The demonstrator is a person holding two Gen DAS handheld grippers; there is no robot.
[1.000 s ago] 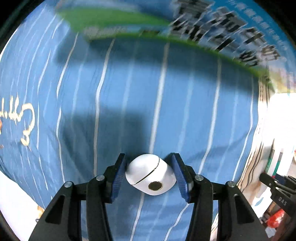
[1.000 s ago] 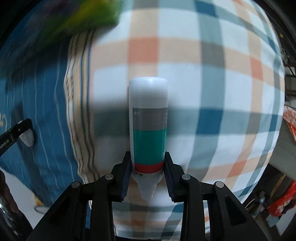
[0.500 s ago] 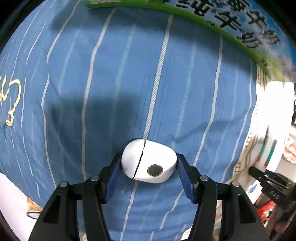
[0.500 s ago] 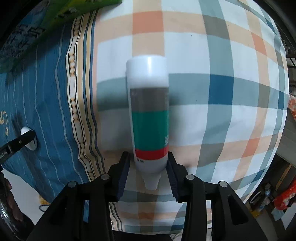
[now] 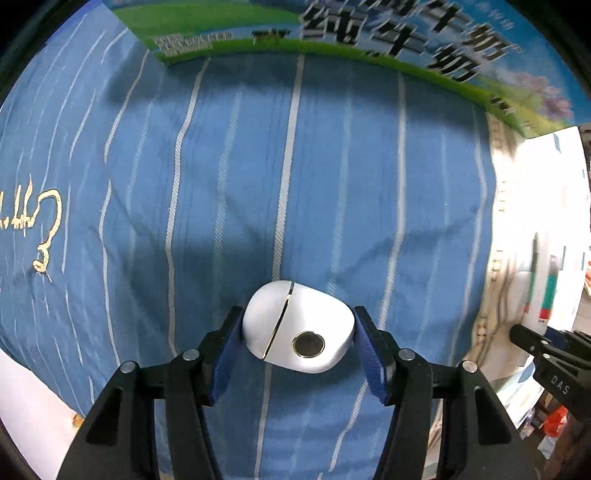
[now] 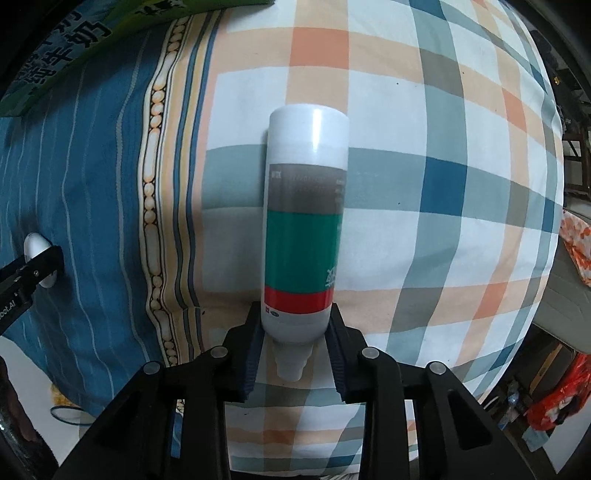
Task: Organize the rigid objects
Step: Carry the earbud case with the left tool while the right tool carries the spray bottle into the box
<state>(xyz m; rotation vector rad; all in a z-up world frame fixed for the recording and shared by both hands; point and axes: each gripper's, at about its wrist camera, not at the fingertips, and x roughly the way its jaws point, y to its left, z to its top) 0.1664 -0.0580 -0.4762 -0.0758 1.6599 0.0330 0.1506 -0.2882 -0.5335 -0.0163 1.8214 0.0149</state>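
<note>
My left gripper (image 5: 298,326) holds a white rounded case (image 5: 297,326) with a round metal button, jaws touching both of its sides, low over the blue striped cloth (image 5: 295,177). My right gripper (image 6: 294,332) is shut on the cap end of a white bottle (image 6: 304,229) with grey, green and red bands, lying along the checked cloth (image 6: 443,147). The white case and left gripper tip also show at the left edge of the right wrist view (image 6: 37,258). The bottle shows at the right edge of the left wrist view (image 5: 546,288).
A milk carton box (image 5: 369,33) with green and blue print lies at the far edge of the blue cloth; it also shows in the right wrist view (image 6: 66,44). A beaded striped border (image 6: 155,184) divides the two cloths. Clutter and an orange bag (image 6: 554,402) lie off the bed at right.
The left gripper has lowered with the white case, which turned between the jaws. The right gripper has brought the bottle down onto the checked cloth; the jaws sit a little wider.
</note>
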